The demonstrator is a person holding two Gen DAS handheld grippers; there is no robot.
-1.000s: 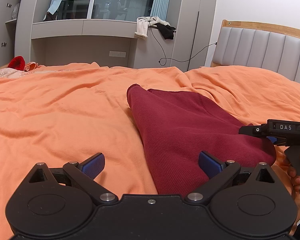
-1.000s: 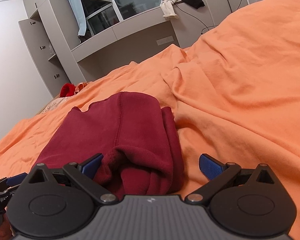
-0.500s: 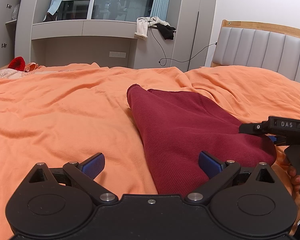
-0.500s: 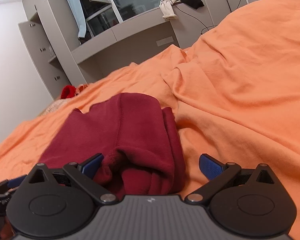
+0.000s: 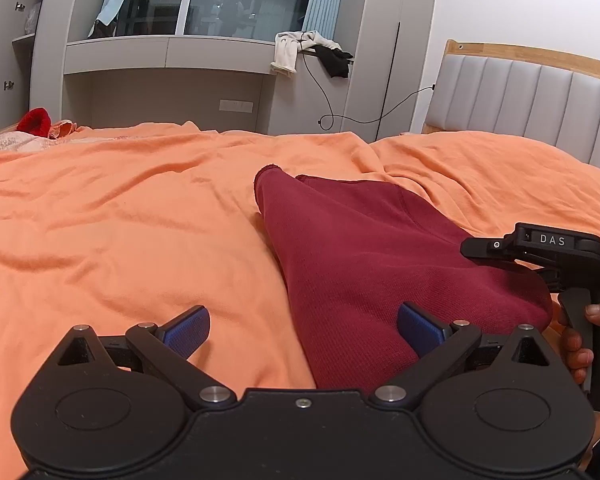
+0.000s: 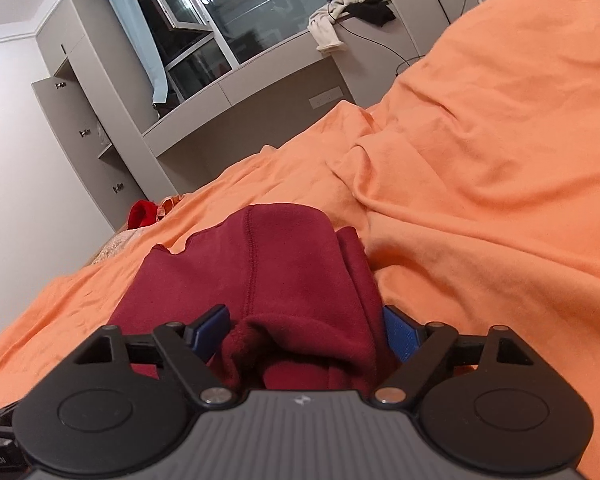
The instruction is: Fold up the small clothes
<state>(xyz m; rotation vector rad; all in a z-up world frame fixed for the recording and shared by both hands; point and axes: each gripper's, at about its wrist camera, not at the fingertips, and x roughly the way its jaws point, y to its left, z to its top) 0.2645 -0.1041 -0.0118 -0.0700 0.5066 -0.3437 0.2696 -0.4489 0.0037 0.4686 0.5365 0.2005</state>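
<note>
A dark red garment (image 5: 352, 248) lies folded on the orange bedspread (image 5: 120, 232). My left gripper (image 5: 303, 326) is open, low over the garment's near left edge, with its right pad (image 5: 418, 327) on the cloth and its left pad over the bedspread. My right gripper (image 6: 306, 330) has narrowed around the bunched near end of the garment (image 6: 284, 280); both blue pads sit at the cloth's sides, still partly apart. The right gripper also shows in the left wrist view (image 5: 540, 248), at the garment's right end, held by a hand.
A grey padded headboard (image 5: 540, 100) stands at the right. A red item (image 5: 34, 120) and pale cloth lie at the bed's far left. Grey cabinets and a window ledge with hanging clothes (image 5: 308, 50) stand behind the bed.
My right gripper's jaws have closed in around the garment's bunched end and the gripper has tilted. The left gripper has stayed still and open.
</note>
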